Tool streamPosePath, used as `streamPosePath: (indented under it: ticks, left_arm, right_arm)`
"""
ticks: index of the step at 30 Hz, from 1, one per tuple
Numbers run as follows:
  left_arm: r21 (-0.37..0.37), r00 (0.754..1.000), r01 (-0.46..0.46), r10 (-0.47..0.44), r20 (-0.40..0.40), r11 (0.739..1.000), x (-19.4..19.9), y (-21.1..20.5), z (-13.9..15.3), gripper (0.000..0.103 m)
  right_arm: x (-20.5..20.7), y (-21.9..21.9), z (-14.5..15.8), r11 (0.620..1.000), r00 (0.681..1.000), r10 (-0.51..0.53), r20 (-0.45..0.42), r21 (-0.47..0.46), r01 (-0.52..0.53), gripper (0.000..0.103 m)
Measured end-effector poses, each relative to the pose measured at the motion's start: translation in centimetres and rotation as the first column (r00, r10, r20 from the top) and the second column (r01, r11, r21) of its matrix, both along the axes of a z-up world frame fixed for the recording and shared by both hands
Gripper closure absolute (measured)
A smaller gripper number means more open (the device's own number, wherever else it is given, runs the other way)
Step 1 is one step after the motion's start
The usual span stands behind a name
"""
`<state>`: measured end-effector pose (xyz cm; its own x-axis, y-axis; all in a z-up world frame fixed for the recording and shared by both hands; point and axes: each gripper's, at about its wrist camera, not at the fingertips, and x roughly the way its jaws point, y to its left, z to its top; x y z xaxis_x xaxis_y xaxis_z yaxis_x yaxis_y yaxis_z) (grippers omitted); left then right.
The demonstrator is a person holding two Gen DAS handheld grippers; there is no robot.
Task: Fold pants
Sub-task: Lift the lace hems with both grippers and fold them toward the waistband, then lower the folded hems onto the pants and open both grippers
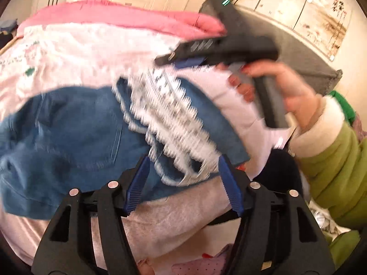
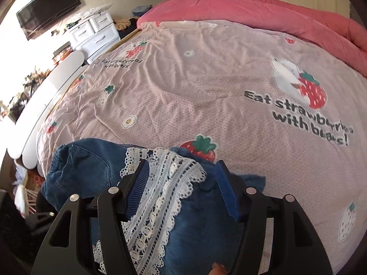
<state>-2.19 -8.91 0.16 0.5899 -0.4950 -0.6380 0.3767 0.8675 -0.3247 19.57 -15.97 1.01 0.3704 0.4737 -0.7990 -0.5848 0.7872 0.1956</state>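
Observation:
Blue denim pants with a white lace trim lie bunched on the pink bedspread. My left gripper is open just above the lace edge, with nothing between its blue pads. The right gripper shows in the left wrist view, held in a hand above the far side of the pants. In the right wrist view the pants and lace fill the space between the right gripper's spread fingers; it is open over them.
A rolled pink quilt lies along the far side of the bed. A white dresser and a wall TV stand beyond the bed's left edge. A grey headboard is at the right.

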Motion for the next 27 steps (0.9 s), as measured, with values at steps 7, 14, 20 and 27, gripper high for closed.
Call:
streamPosePath:
  ticks: [7,14,20,27]
  left_arm:
    - [0.038,0.998,0.041,-0.038,-0.053,0.998,2.5,-2.7,-1.1,0.047]
    - [0.075,0.991,0.019,-0.009,-0.133,0.997,4.0,-3.2,-3.8,0.064]
    - [0.045,0.991,-0.017,0.023,-0.130,0.999,3.6,-2.4,-3.5,0.062]
    - [0.041,0.991,-0.030,0.035,-0.128,0.999,3.0,-1.2,-3.2,0.072]
  right_arm:
    - [1.4,2.9,-2.1,0.991,0.996,0.094,-0.007,-0.098,-0.095,0.068]
    - [1.2,1.5,-2.0,0.993,0.993,0.114,-0.037,-0.017,-0.115,0.094]
    - [0.6,-0.1,0.5,0.987,0.993,0.119,-0.013,0.110,-0.117,0.094]
    - [0.4,1.2,2.0,0.958,0.980,0.198,0.021,0.208,-0.198,0.094]
